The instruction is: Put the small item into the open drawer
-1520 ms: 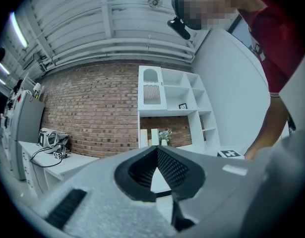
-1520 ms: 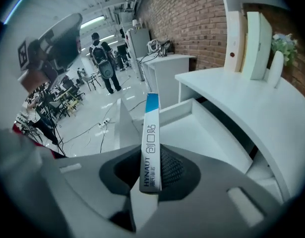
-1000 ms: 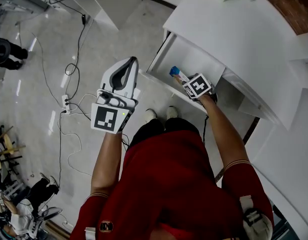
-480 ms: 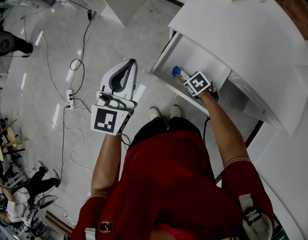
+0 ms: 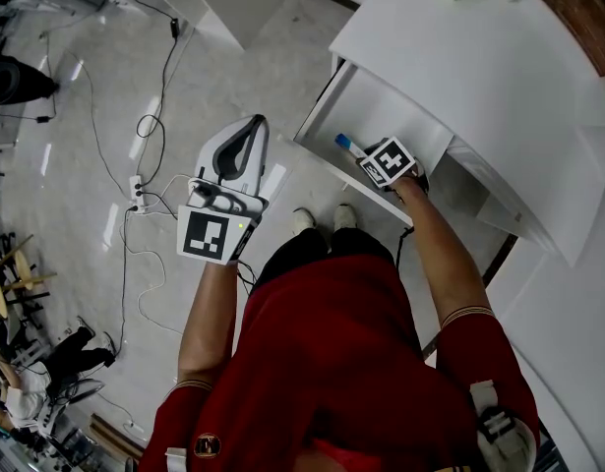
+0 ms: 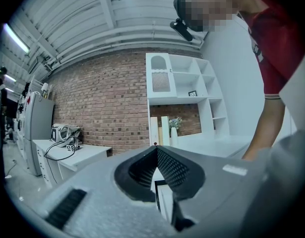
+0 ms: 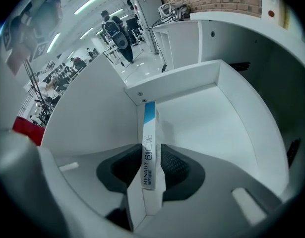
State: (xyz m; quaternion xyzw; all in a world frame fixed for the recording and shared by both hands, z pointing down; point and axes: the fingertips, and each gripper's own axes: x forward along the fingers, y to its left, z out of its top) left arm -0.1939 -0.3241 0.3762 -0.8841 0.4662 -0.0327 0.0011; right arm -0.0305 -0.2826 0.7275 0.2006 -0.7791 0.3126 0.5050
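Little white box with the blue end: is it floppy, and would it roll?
Probably stiff: the little box looks straight, with crisp folded edges. Its flat sides suggest it would slide or lie flat in the smooth drawer, not roll. So thin, it's likely light and crushable.

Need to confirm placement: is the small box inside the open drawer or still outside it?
Inside: the small box is between the drawer's white walls, over its floor.
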